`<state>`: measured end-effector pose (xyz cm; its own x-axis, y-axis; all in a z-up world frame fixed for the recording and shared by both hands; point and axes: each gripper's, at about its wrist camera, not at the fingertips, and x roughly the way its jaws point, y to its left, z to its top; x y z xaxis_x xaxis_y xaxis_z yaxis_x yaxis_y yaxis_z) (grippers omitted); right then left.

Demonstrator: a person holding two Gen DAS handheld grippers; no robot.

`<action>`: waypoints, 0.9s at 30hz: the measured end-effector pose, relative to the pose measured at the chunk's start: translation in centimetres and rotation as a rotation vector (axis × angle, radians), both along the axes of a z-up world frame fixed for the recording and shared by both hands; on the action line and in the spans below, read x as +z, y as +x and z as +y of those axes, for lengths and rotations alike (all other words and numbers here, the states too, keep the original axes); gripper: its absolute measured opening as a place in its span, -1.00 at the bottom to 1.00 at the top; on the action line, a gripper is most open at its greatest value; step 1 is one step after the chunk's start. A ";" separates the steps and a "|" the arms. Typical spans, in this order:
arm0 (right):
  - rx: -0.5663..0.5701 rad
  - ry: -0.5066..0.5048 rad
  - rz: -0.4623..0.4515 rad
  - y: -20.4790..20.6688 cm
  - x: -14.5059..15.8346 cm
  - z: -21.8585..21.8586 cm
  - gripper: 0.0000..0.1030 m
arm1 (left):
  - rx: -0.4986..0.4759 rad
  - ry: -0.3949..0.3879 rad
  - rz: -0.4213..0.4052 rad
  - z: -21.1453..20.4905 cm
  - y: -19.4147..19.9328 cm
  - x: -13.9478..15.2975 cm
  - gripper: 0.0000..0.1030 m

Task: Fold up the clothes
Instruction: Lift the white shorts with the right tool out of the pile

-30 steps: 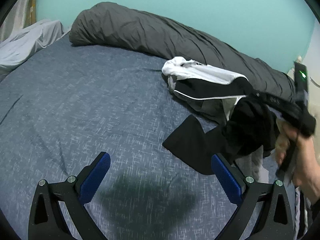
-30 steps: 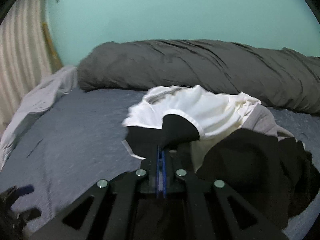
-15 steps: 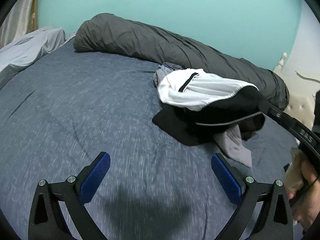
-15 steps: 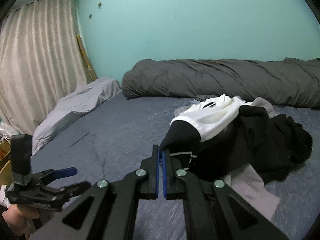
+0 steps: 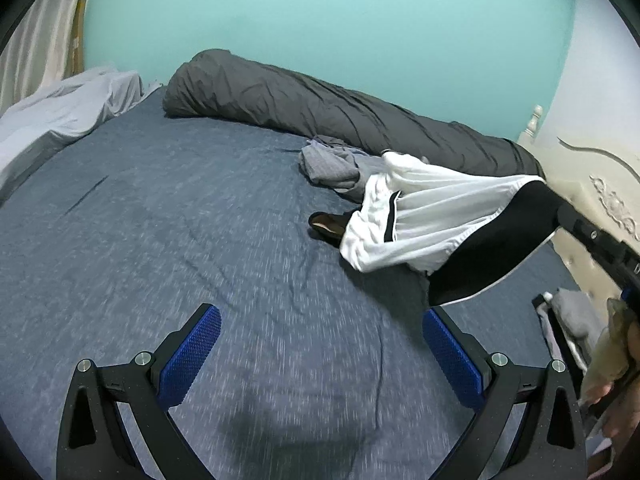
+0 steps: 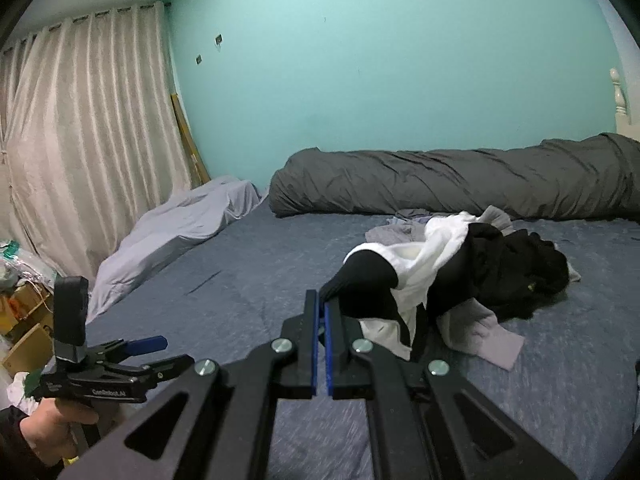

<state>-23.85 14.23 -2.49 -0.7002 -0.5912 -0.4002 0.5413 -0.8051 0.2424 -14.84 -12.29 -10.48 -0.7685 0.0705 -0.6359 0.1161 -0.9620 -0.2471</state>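
Observation:
A black-and-white garment (image 5: 432, 216) stretches from the clothes pile on the blue bed toward the right edge of the left wrist view. My right gripper (image 6: 321, 300) is shut on its black end (image 6: 368, 280); that same gripper (image 5: 568, 216) shows at the right, lifting the cloth off the bed. The rest of the pile, a black garment (image 6: 520, 272) and grey pieces (image 6: 480, 332), lies behind it. My left gripper (image 5: 320, 344) hangs open over bare bedsheet, nothing between its blue pads (image 5: 192, 354). It also appears at lower left, the left gripper (image 6: 160, 354) held in a hand.
A rolled dark grey duvet (image 5: 320, 108) lies along the teal wall. A light grey sheet (image 6: 180, 232) is bunched at the bed's left edge by the curtain (image 6: 80, 140). A cream headboard (image 5: 600, 184) stands at right. Boxes and clutter (image 6: 20, 304) sit off the bed's left side.
Both grippers have drawn back from the pile and risen. The right one, still shut, has pulled the black-and-white garment out so it now stretches away from the heap.

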 end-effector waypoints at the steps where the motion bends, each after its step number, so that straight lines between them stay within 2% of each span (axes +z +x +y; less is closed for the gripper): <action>1: -0.001 -0.002 0.005 0.8 0.5 0.2 -0.96 | -0.004 -0.004 0.001 0.1 0.8 0.3 0.99; 7: -0.016 -0.030 0.036 5.4 3.9 2.1 -0.96 | -0.025 -0.019 0.017 0.8 4.8 2.3 0.99; 15: -0.030 -0.045 0.063 10.2 6.5 4.5 -0.96 | -0.072 -0.012 0.048 2.3 9.0 4.5 0.99; 19: -0.025 -0.039 0.083 12.4 7.7 5.5 -0.96 | -0.092 -0.019 0.060 3.0 10.6 5.5 0.99; 27: 0.011 -0.081 0.144 15.6 12.1 5.6 -0.96 | -0.116 -0.001 0.073 3.9 12.5 6.6 0.99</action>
<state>-8.21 19.80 9.66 -0.7401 -0.6254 -0.2472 0.5838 -0.7800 0.2255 -2.38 -8.37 -3.89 -0.7998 0.1608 -0.5784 -0.0139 -0.9682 -0.2500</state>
